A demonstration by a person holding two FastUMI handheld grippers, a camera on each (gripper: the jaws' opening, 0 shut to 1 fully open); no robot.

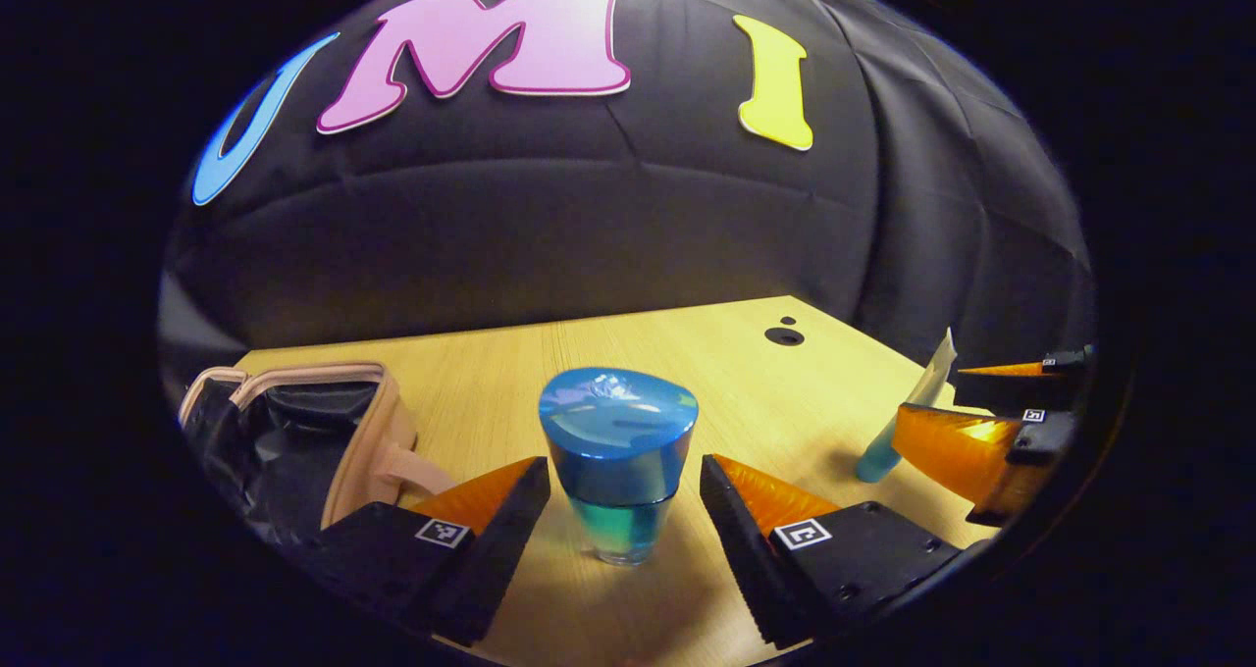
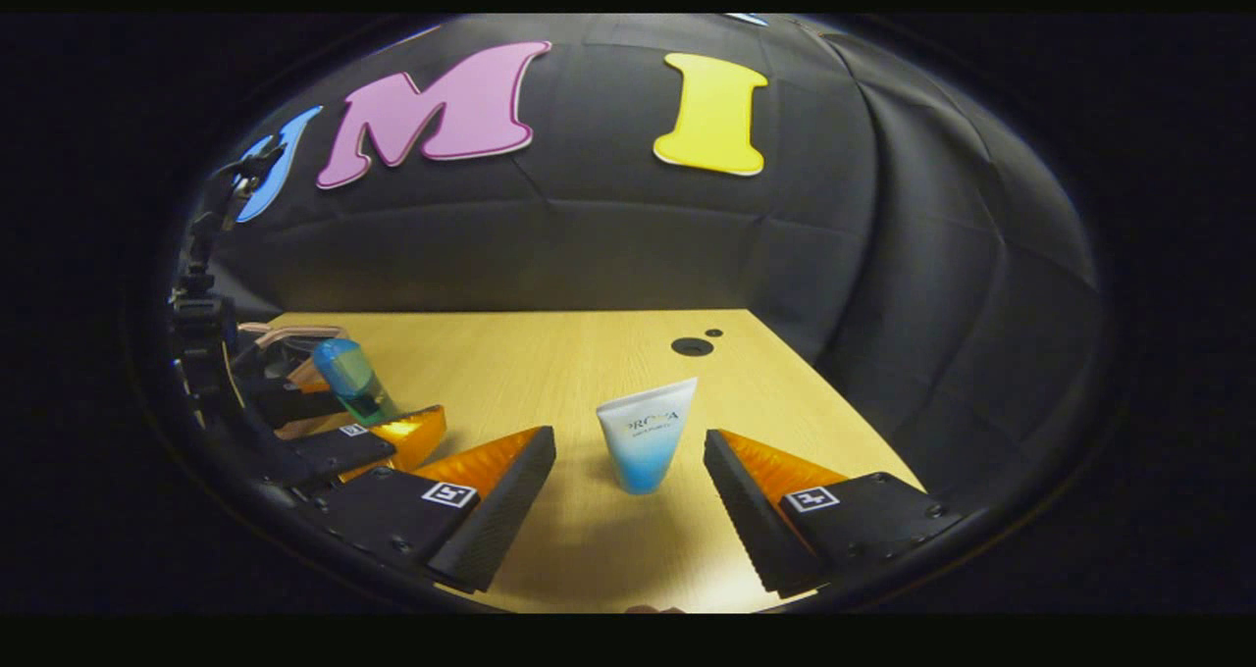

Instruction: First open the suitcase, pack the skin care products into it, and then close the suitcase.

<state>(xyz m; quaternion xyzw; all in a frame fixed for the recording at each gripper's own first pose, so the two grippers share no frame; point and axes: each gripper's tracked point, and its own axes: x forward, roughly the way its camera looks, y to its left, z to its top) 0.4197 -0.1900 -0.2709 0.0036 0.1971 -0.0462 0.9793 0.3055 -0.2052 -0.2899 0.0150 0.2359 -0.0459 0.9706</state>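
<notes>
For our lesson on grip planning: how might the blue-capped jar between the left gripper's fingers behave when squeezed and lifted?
The blue-capped jar looks rigid and glossy, so it may slip. Its wide cap above a narrower clear base suggests it could tip if nudged high. The left gripper stands open around it.

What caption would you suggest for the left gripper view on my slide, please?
Open left claw straddling a blue-capped jar on the wooden table, open suitcase alongside.

Left gripper (image 1: 620, 495) and right gripper (image 2: 628, 471) both sit low, fingers spread wide apart, pointing forward
</notes>
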